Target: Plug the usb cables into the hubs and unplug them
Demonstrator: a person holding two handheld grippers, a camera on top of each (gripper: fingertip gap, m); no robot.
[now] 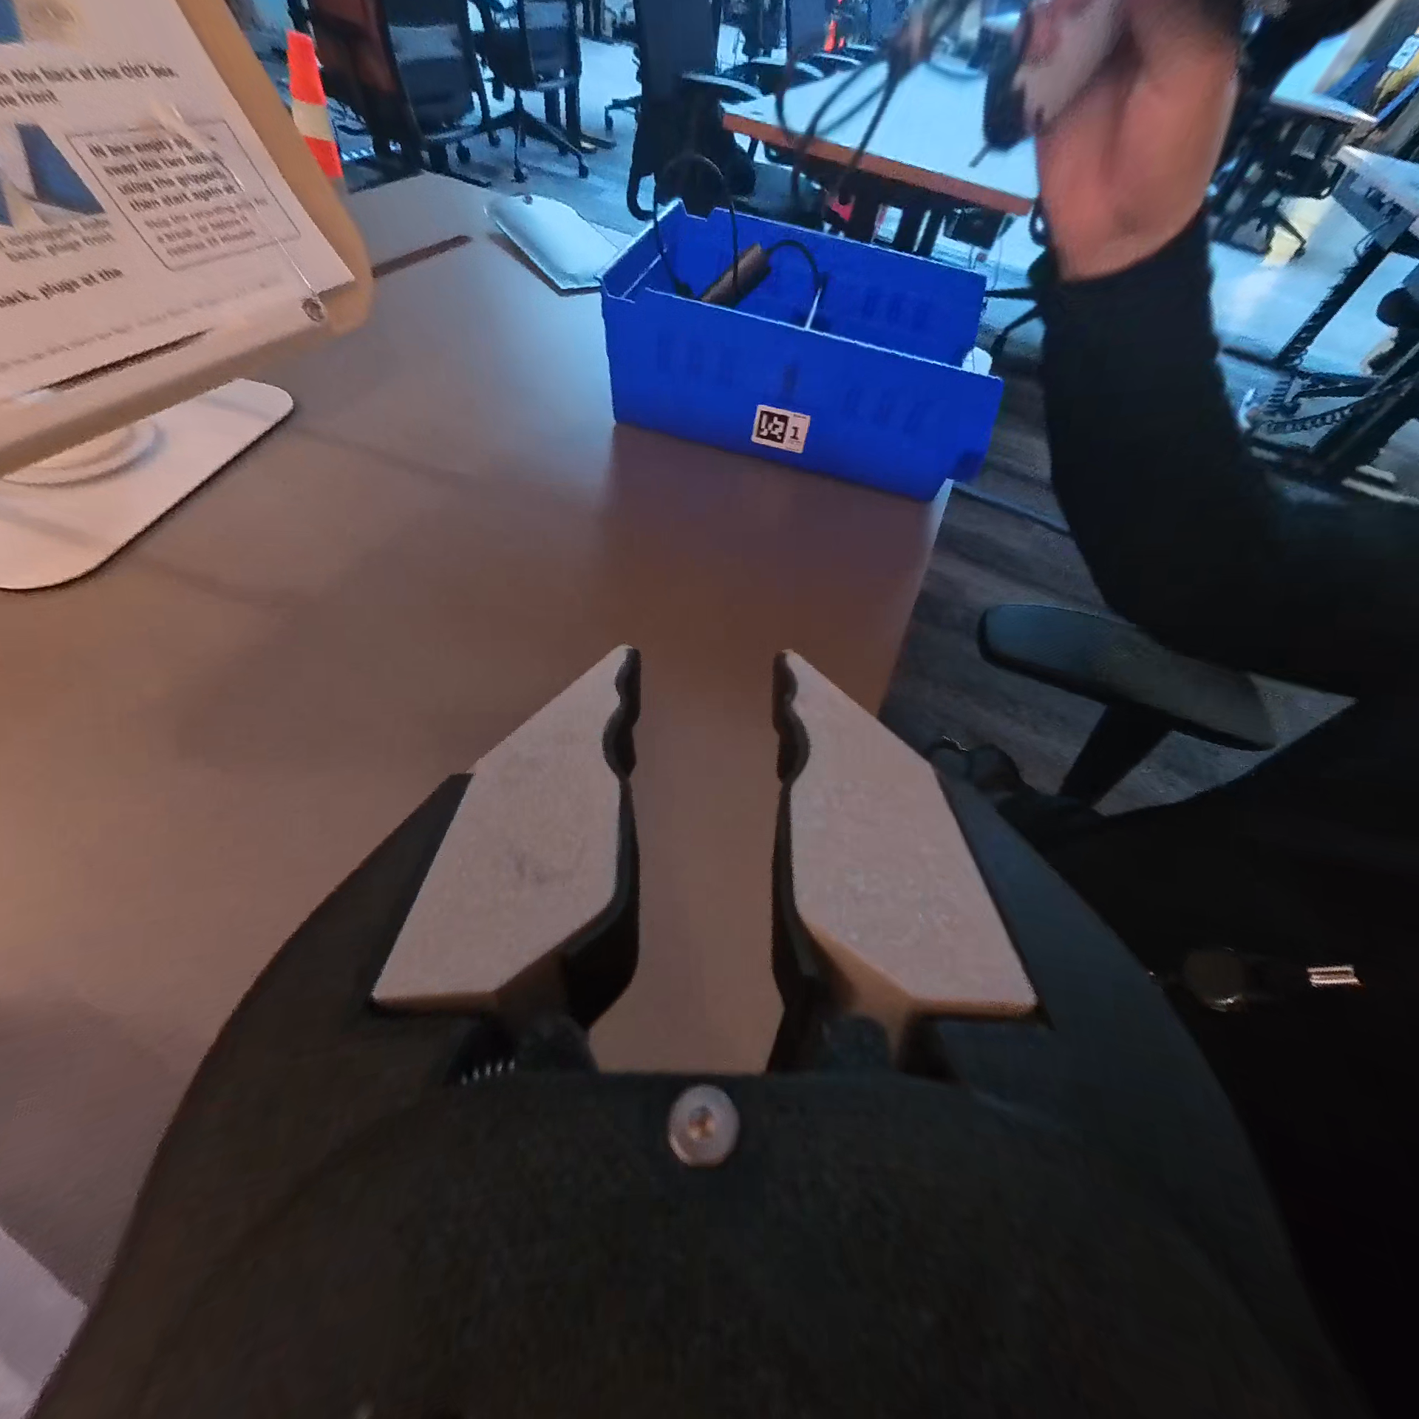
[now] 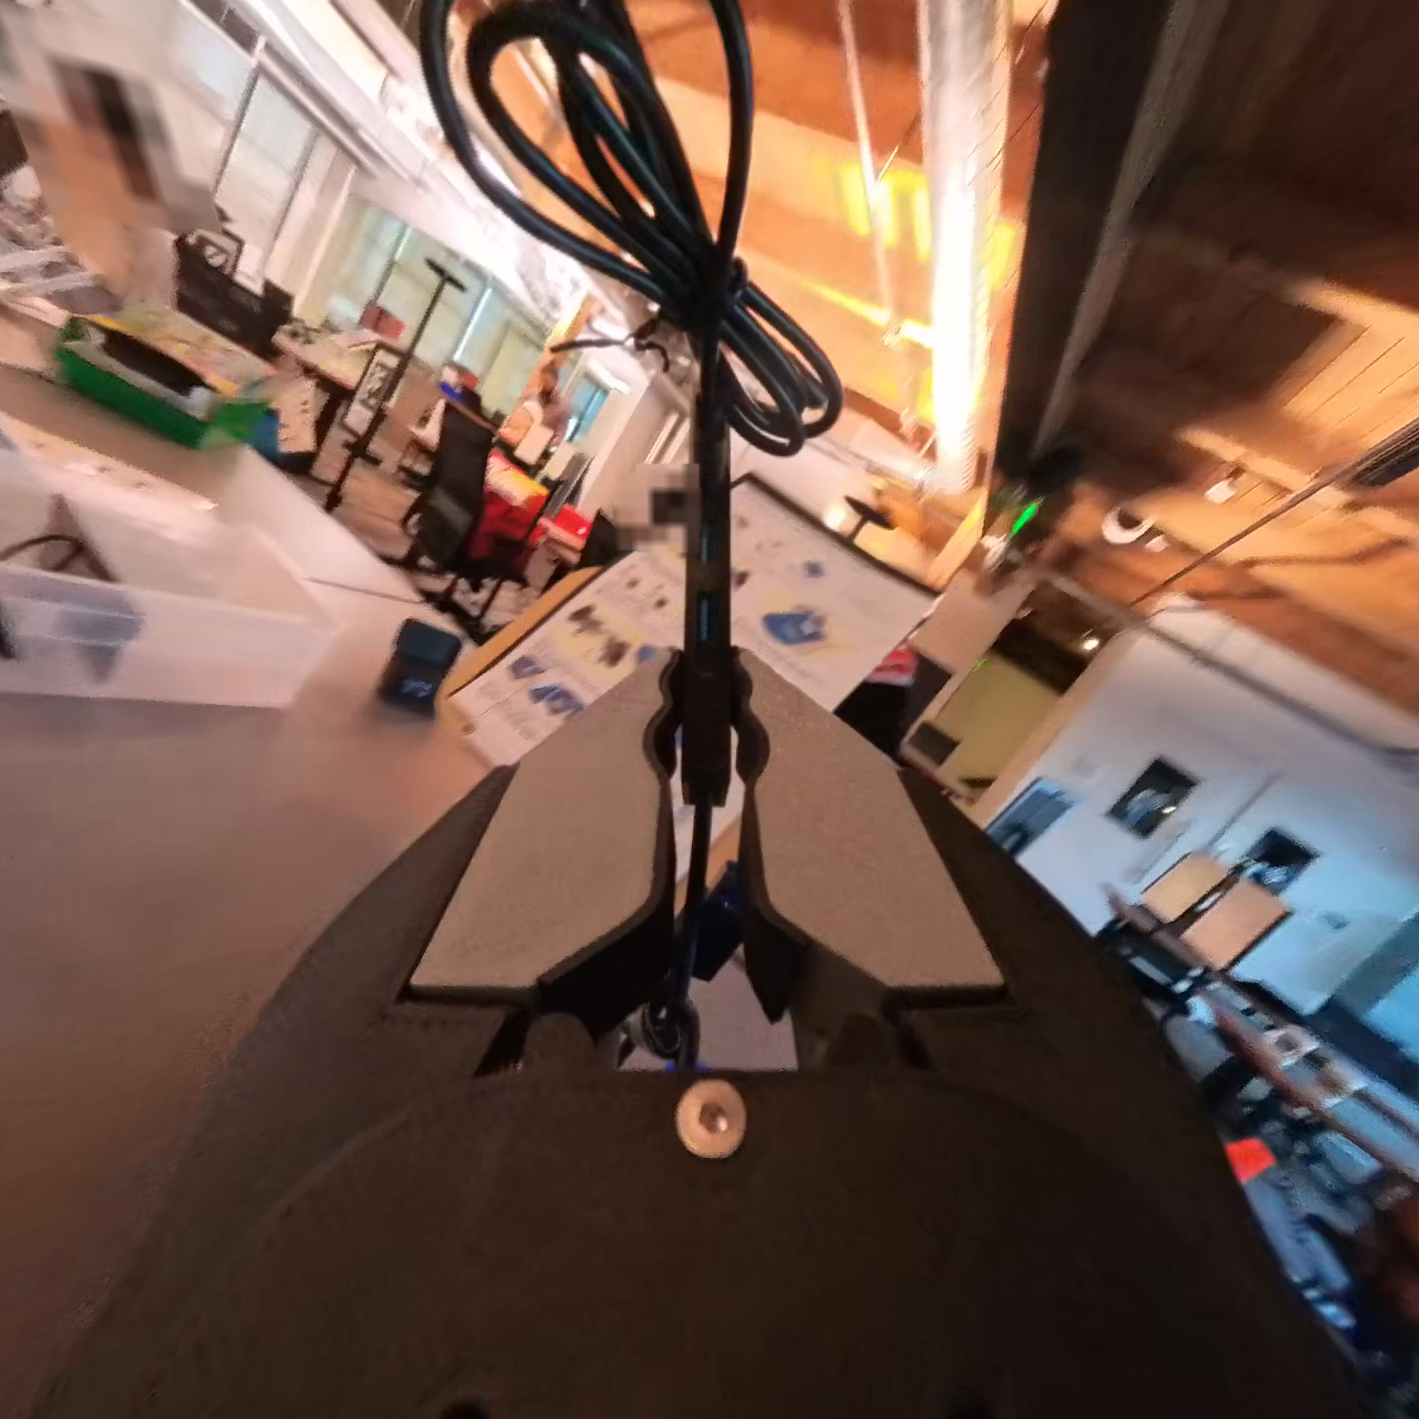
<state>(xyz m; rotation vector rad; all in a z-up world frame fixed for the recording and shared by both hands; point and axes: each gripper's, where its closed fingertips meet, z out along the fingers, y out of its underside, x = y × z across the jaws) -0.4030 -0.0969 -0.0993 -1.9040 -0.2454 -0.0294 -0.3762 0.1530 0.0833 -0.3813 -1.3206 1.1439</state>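
Black coiled USB cable [image 2: 695, 253] held aloft, its dark plug pinched between the tips of the right gripper [image 2: 705, 695], loops hanging past the fingers. Left gripper [image 1: 705, 676] released, nothing between its jaws, low over the brown table [image 1: 384, 583]. Far right on the table: blue plastic bin [image 1: 798, 384], a dark hub [image 1: 733, 282] with short cable inside. White stand with instruction sheet [image 1: 153, 176] far left.

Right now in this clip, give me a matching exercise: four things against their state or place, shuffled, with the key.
Things:
1. left gripper
2. right gripper
3. blue bin
4. sheet stand

States or places:
A. shut on the black cable, whose coils loop beyond its tips
B. at the table's far end, holding a dark hub with a cable
C. open, nothing between its fingers, above the table
D. on the table's left side

Pairs: 1-C, 2-A, 3-B, 4-D
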